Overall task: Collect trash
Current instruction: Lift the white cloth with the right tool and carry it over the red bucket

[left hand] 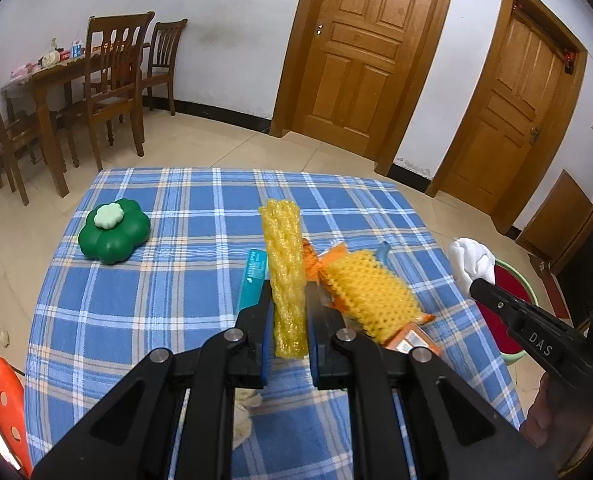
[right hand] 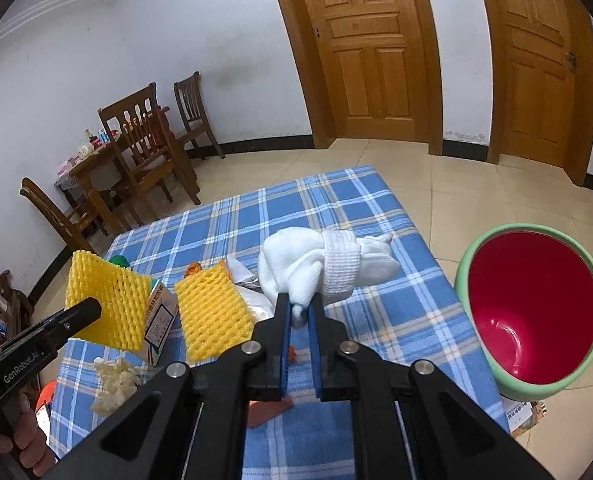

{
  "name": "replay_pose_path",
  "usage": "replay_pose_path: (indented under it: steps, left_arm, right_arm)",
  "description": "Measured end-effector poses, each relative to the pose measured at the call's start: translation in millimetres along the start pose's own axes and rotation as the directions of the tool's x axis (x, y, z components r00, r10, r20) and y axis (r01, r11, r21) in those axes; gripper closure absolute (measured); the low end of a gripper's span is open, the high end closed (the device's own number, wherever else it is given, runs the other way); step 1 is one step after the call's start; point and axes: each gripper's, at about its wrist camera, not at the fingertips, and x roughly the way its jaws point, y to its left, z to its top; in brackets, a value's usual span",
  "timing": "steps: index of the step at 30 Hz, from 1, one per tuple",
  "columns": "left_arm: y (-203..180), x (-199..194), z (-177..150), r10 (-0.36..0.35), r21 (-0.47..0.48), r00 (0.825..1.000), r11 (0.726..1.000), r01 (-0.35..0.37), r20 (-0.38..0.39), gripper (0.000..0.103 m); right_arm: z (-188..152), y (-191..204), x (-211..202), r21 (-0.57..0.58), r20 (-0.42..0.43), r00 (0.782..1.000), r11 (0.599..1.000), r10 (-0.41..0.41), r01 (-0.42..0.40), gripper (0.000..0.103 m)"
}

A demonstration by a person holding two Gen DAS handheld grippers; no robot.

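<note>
My left gripper [left hand: 288, 300] is black plastic, its linkage arms pinned with round silver rivets, blue pads [left hand: 267, 344] lining the fingers. "GenRobot.AI" runs white along its side. My right gripper [right hand: 299, 304] matches, stamped "DAS". Bare skin shows on my hand [right hand: 30, 436].

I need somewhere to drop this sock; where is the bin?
In the right wrist view the green bin with the red inside stands on the floor at the right, beside the checked table.

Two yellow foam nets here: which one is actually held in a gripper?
The narrow yellow foam fruit net, clamped upright in the left gripper. The wider yellow foam net beside it lies loose on the trash on the blue checked tablecloth.
</note>
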Motion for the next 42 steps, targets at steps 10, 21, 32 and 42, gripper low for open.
replay_pose_path:
  steps: [10,21,32,42]
  left_arm:
    - [-19.2,-14.2,-4.4,-0.02,0.029,1.0,0.999,0.02,0.011,0.09]
    - [-38.6,-26.4,-7.3,-0.057,0.048,0.998,0.997,0.057,0.001,0.09]
    - [-58.7,-31.9,-8.1,-0.075,0.09,0.997,0.993,0.075,-0.005,0.09]
    - [-82.0,-29.7,-5.8,-0.084,0.144,0.996,0.986,0.084,-0.002,0.09]
  right_arm:
    - [-5.8,-10.4,-24.6,0.011,0.038,0.999,1.0,-0.002,0.001,0.093]
    - [-9.4,-19.9,-48.2,0.026,0.081,0.997,1.0,0.005,-0.007,0.093]
    - [-14.2,-30.3,-62.1,0.039,0.098,0.995,0.999,0.002,-0.006,0.093]
    - [-16.6,-44.2,-72.7,0.055,0.112,0.994,0.998,-0.011,0.005,0.093]
